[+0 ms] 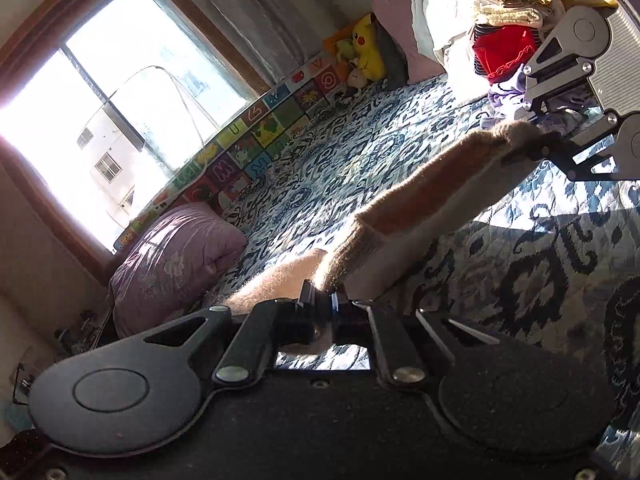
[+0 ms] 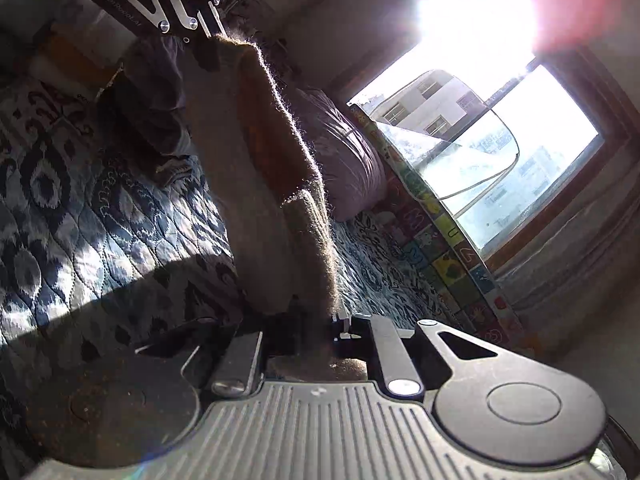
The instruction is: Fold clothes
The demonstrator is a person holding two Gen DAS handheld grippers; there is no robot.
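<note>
Left gripper point(image 1: 326, 312), right gripper point(image 2: 340, 326) each pinch fuzzy tan garment point(image 1: 420, 196); stretched above quilted bedspread point(image 1: 340, 148).

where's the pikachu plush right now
In the left wrist view, the Pikachu plush sits at the far end of the bed, against the alphabet mat, beside a purple pillow.

Black left gripper point(image 1: 325, 312) with round discs; ribbed silver right gripper point(image 2: 320, 330).

A tan and rust-brown fuzzy garment point(image 1: 420, 196) crosses the middle of the frame over a bedspread point(image 1: 320, 152) printed in blue and white swirls. Upper right sits a red cloth point(image 1: 504, 50) (among cream and yellow laundry). Lower left, a pillow point(image 1: 172, 264) is lilac; the plush toy point(image 1: 366, 46) is yellow.
</note>
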